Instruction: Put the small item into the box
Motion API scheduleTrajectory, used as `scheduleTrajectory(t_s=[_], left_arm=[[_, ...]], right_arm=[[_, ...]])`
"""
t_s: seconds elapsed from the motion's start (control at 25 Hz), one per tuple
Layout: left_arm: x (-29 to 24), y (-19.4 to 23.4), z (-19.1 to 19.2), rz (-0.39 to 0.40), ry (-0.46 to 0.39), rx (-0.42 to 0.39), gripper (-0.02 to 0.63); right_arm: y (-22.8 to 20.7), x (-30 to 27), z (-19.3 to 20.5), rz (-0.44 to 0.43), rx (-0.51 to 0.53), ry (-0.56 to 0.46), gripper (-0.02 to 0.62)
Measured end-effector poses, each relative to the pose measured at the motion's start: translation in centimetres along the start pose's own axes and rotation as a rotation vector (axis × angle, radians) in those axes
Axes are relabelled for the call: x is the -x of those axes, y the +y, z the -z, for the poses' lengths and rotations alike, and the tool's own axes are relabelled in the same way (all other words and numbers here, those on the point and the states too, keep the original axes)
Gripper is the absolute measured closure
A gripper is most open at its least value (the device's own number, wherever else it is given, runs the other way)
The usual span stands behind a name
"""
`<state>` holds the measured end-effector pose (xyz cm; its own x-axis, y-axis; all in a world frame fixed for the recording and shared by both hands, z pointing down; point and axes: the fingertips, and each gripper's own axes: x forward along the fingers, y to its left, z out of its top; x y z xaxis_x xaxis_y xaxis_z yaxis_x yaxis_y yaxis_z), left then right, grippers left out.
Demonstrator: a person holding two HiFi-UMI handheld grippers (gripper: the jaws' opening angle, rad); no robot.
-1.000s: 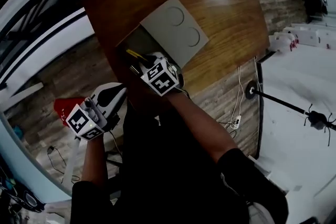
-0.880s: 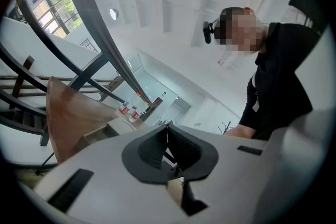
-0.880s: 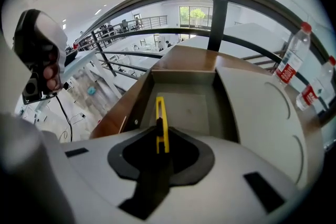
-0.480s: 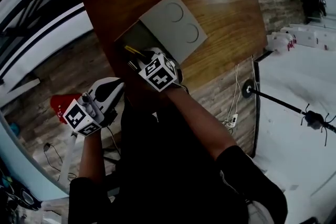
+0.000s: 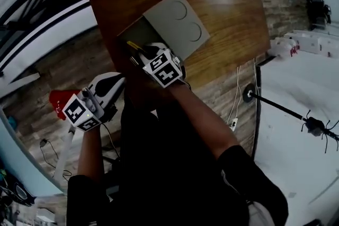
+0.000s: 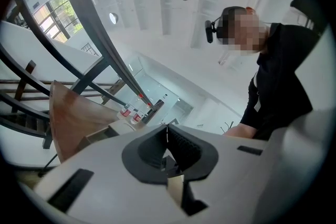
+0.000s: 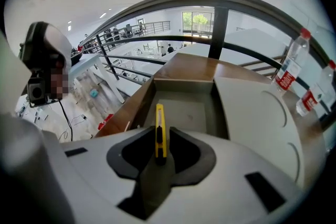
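The right hand-held gripper (image 7: 160, 150) clamps a yellow knife (image 7: 159, 128) just above the open box (image 7: 181, 85), probably to drop it inside. The left hand-held gripper (image 6: 167, 136) is closed and empty, away from the box.

This is a large, bright, open hall on several levels, set up as a test or recording space rather than a home. A dark curved railing (image 7: 210, 0) runs past the wooden table (image 5: 228, 24). Beyond it is a balcony (image 7: 136, 29) with people on it, and tall windows (image 7: 197, 21) let in daylight. A black stand (image 5: 280, 108) and loose cables (image 5: 239, 92) lie by the plank floor (image 5: 69, 71).
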<state>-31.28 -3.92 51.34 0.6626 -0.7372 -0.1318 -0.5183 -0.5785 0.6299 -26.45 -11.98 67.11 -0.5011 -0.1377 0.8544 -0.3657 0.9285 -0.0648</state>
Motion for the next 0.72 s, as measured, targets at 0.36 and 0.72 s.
scheduleTrajectory(t_s=[0.36,0.72], left_arm=[[-2.9,-3.2,-1.6,-0.055,-0.008,-0.113,0.589],[-6.1,-9.9,-6.1,-0.196,-0.014,-0.311,0.589]], right_arm=[[-0.4,9.2,-7.3,-0.081,0.072,-0.331,0.559],[0.5,25.0,-11.9,-0.274,0.188,-0.668,0.584]])
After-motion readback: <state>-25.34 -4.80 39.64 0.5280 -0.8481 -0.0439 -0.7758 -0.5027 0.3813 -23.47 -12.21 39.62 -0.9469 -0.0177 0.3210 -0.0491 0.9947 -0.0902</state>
